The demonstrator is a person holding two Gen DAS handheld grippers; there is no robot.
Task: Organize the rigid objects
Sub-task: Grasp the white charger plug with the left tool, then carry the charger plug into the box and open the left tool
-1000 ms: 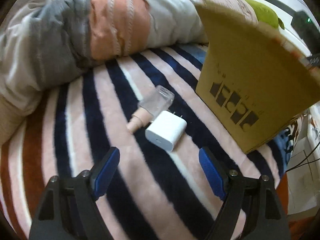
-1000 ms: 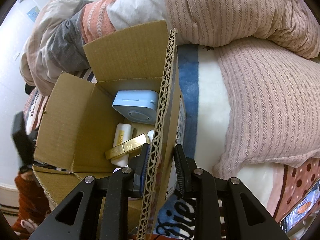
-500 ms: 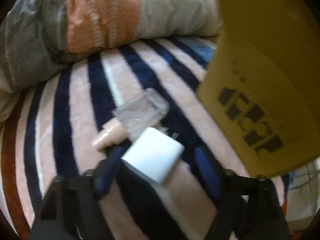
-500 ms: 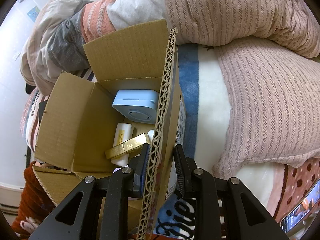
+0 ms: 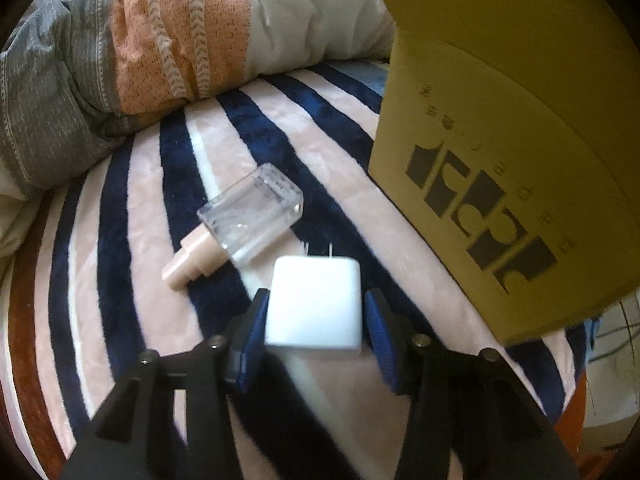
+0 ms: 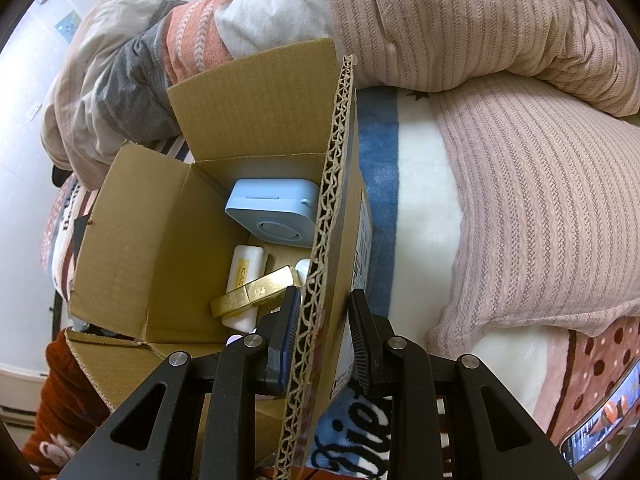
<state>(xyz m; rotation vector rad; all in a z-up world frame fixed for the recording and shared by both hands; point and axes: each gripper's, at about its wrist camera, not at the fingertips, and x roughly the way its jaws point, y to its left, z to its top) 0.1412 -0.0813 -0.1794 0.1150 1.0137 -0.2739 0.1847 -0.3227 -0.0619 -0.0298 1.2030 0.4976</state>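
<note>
In the left wrist view my left gripper is closed on a white plug charger on the striped blanket; both blue pads touch its sides. A clear bottle with a pink cap lies just beyond it. The cardboard box stands to the right. In the right wrist view my right gripper is shut on the box's right flap. Inside the box lie a light-blue device, a white tube and a gold case.
A folded quilt in grey, orange and white lies behind the bottle. A pink ribbed duvet lies right of the box. A phone lies at the lower right. The striped blanket extends to the left.
My left gripper moved forward to the charger and closed from wide open onto it. The right gripper and the box have stayed still.
</note>
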